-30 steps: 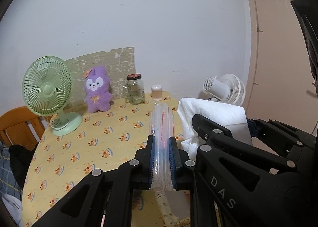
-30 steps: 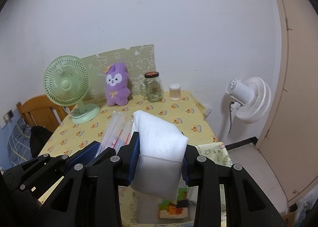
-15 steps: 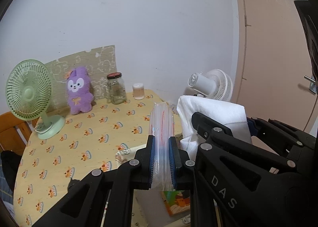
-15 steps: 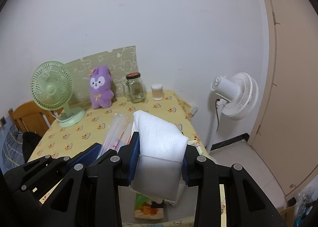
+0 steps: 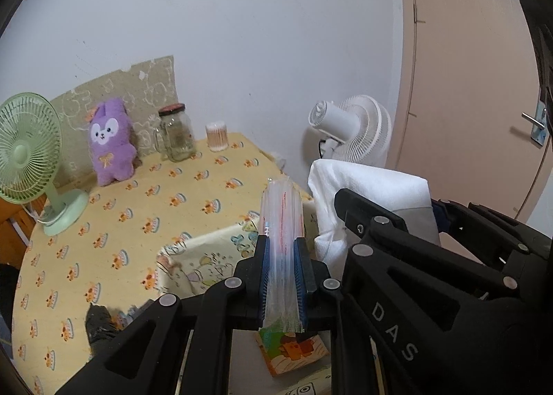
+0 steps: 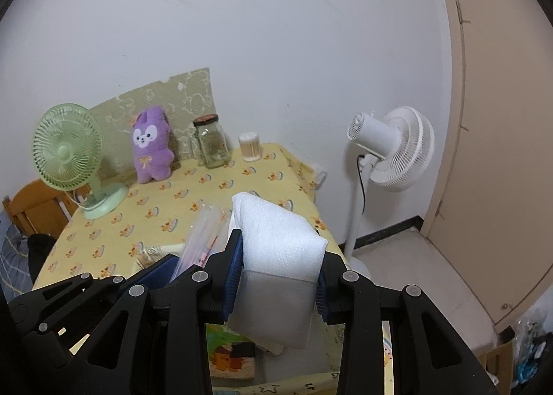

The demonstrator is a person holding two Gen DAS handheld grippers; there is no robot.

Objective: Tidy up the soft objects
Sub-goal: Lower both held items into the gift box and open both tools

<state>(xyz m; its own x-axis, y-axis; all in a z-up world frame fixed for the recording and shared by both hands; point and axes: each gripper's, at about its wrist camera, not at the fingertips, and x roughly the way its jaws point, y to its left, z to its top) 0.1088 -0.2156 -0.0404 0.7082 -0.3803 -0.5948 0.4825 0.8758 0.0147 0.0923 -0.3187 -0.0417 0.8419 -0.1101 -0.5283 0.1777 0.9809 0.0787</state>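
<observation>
Between the right gripper's [image 6: 276, 277] fingers [image 6: 233, 270], folded white cloth [image 6: 280, 249], pinched.

2 wrist fisheyes look forward and slightly down along their own fingers, from just off the near edge of a yellow-clothed table [image 5: 145, 208]. The left view sits beside the right gripper [image 5: 383, 222], which fills its lower right. Both share the far wall, green fan [image 6: 69, 153], purple plush [image 5: 110, 142], glass jar [image 6: 211, 142] and white standing fan [image 6: 397, 149].
</observation>
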